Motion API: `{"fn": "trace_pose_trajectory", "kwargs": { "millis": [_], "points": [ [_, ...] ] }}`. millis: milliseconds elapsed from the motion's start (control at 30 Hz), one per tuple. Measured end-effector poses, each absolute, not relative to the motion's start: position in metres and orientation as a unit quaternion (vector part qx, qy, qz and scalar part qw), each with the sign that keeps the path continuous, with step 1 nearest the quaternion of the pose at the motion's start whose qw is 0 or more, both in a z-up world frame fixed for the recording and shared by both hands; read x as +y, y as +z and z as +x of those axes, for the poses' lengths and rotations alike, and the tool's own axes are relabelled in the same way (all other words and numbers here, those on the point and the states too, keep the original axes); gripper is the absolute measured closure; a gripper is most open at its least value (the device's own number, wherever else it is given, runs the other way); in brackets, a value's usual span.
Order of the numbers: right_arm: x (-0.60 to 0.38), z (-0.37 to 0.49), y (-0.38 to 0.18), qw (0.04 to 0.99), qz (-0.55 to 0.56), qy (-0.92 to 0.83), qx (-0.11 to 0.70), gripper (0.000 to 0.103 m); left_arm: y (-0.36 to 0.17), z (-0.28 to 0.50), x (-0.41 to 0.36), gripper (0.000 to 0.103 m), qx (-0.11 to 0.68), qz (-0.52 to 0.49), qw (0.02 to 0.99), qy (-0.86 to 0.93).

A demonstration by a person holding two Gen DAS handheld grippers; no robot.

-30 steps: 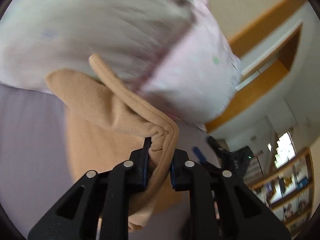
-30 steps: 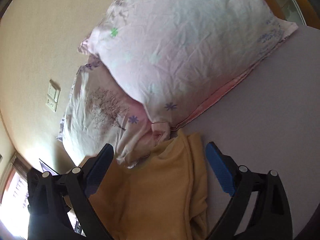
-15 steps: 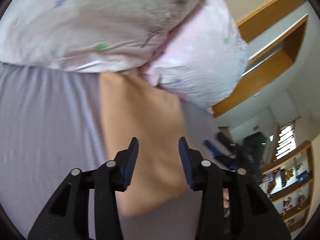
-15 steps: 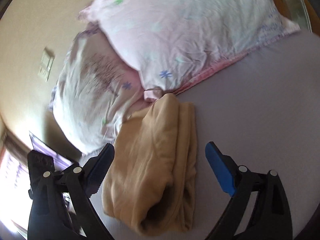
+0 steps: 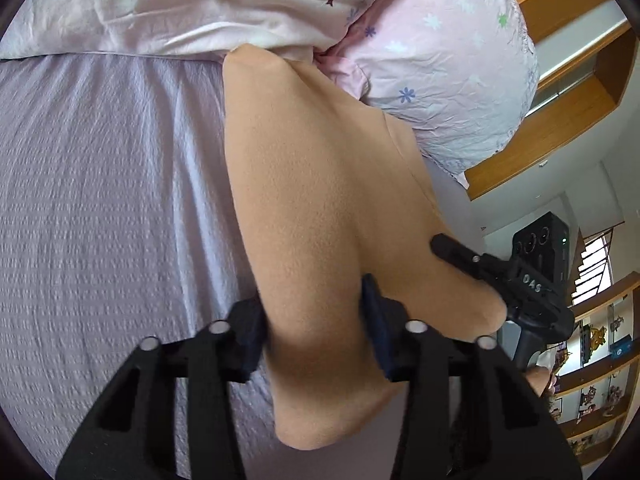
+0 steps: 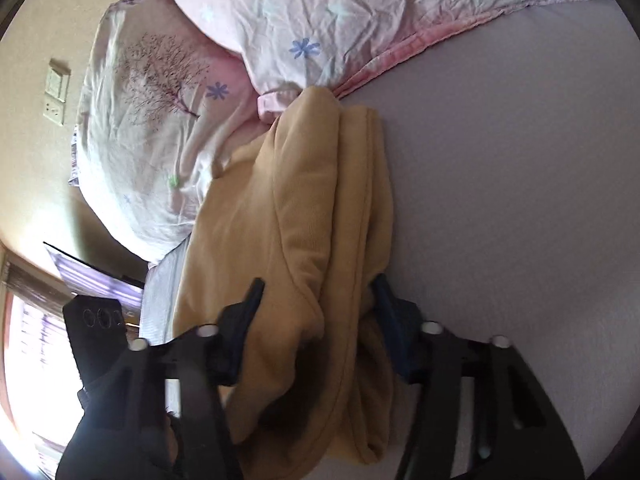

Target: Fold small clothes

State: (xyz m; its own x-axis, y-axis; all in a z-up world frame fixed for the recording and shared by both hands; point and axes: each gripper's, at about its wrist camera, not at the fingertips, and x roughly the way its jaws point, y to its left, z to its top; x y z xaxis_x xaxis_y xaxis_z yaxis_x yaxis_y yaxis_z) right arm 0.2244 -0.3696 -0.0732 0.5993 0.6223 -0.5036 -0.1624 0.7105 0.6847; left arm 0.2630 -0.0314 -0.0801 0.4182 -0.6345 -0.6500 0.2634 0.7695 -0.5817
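A tan fleece garment (image 5: pixel 320 208) lies folded in a long bundle on the lilac bed sheet (image 5: pixel 108 208), its far end against the pillows. My left gripper (image 5: pixel 312 320) straddles one long side of the bundle, jaws closed in on the thick fabric. My right gripper (image 6: pixel 316 312) straddles the opposite side (image 6: pixel 312 220), one finger on top and one against the layered edge. The right gripper also shows in the left wrist view (image 5: pixel 500 276), its finger on the cloth. Whether either pair of jaws pinches the fabric is hidden.
Two pink floral pillows (image 5: pixel 440 52) (image 6: pixel 160 120) lie at the head of the bed, touching the garment's far end. A wooden headboard (image 5: pixel 560 120) and shelves (image 5: pixel 592 380) stand beyond. A wall switch (image 6: pixel 56 92) is behind the pillows.
The left gripper let go of the lifted garment corner, and the cloth dropped flat. Both grippers then came down over the folded bundle and narrowed around its two sides.
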Motion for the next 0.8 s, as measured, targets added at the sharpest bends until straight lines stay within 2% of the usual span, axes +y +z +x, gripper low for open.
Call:
{"fn": "trace_pose_trajectory", "kwargs": {
  "millis": [100, 233, 333, 367, 400, 467, 533, 667, 800],
  "points": [
    [-0.355, 0.212, -0.071, 0.838, 0.301, 0.261, 0.374, 0.058, -0.074, 0.254, -0.013, 0.073, 0.448, -0.215, 0.818, -0.289],
    [-0.311, 0.193, -0.068, 0.833, 0.247, 0.308, 0.387, 0.057, -0.063, 0.216, 0.034, 0.071, 0.413, -0.2, 0.844, -0.278],
    [-0.302, 0.182, -0.062, 0.847, 0.221, 0.283, 0.391, 0.046, -0.063, 0.187, 0.067, 0.07, 0.407, -0.175, 0.86, -0.253],
    [-0.309, 0.177, -0.05, 0.868, 0.224, 0.26, 0.359, 0.038, -0.058, 0.174, 0.075, 0.07, 0.387, -0.158, 0.877, -0.238],
    [-0.316, 0.174, -0.038, 0.881, 0.236, 0.25, 0.325, 0.037, -0.054, 0.167, 0.078, 0.07, 0.372, -0.145, 0.887, -0.234],
    [-0.319, 0.18, -0.022, 0.887, 0.248, 0.246, 0.303, 0.037, -0.041, 0.15, 0.076, 0.068, 0.344, -0.126, 0.897, -0.247],
    [-0.309, 0.193, -0.014, 0.893, 0.237, 0.232, 0.306, 0.037, -0.036, 0.147, 0.064, 0.057, 0.332, -0.117, 0.895, -0.273],
    [-0.289, 0.199, -0.005, 0.888, 0.224, 0.277, 0.292, 0.038, -0.041, 0.147, 0.031, 0.057, 0.339, -0.093, 0.885, -0.307],
    [-0.274, 0.162, -0.009, 0.829, 0.215, 0.394, 0.333, 0.038, -0.05, 0.135, 0.018, 0.056, 0.354, -0.076, 0.871, -0.332]
  ]
}}
